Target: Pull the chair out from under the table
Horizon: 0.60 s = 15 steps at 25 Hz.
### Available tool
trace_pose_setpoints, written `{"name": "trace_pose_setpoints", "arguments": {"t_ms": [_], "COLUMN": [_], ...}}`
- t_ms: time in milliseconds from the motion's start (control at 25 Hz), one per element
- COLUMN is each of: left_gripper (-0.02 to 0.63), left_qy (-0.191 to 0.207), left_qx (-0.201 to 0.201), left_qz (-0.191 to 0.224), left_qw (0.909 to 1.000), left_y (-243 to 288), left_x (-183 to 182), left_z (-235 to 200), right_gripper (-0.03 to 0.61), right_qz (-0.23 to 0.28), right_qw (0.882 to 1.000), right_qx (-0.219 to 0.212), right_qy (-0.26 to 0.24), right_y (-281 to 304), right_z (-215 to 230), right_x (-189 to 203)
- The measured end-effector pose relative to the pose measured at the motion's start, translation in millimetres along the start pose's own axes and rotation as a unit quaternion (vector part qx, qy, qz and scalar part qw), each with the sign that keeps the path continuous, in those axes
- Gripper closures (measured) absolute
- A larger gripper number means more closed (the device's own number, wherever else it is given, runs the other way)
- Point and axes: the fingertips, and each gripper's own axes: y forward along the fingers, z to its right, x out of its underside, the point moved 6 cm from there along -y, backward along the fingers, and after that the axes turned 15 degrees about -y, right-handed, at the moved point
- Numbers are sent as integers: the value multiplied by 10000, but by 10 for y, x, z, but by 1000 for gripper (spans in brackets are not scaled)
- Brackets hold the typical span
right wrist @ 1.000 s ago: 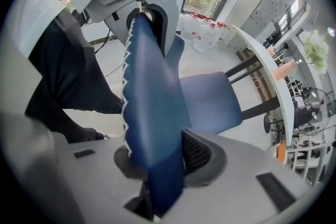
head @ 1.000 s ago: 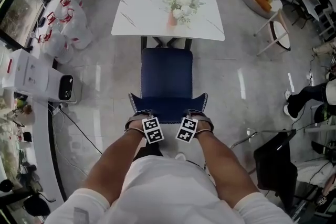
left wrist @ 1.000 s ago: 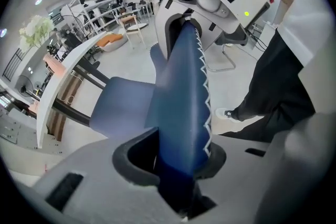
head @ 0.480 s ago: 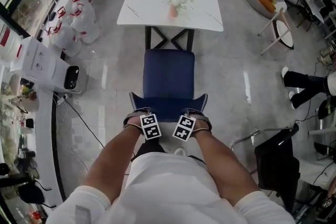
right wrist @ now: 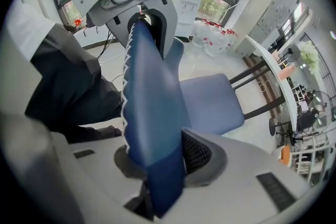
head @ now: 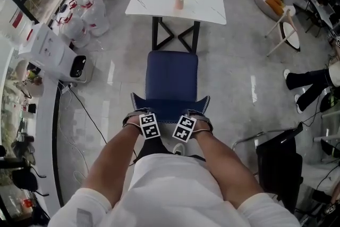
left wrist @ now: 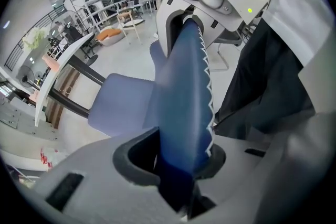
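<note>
Shows the right gripper clamped on the top edge of the blue chair backrest, a pad pressed to each face, with white zigzag stitching running along the edge on the person's side. Finds the left gripper farther along that same edge, closed over it beneath its marker cube, dark trousers near on one side. Places the blue seat on the other side, the white table and its dark legs just beyond the seat's far end.
</note>
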Motion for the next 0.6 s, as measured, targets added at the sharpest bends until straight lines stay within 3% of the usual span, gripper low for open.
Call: {"name": "trace_pose_setpoints", "arguments": {"t_ms": [320, 600], "left_gripper": [499, 495], "left_qy": [-156, -244], "left_qx": [36, 207], "left_qz": [-99, -63], "left_qw": [9998, 9995], "left_y": [-24, -155], "left_x": [171, 209], "left_z": [472, 632], "right_gripper": [459, 457], "right_qz": [42, 61], "right_qw": [9999, 9999], "right_qx": [-94, -135], "right_qy": [-112, 22], "right_y": [-95, -255], "right_z": [-465, -600], "right_x": [-14, -64]}}
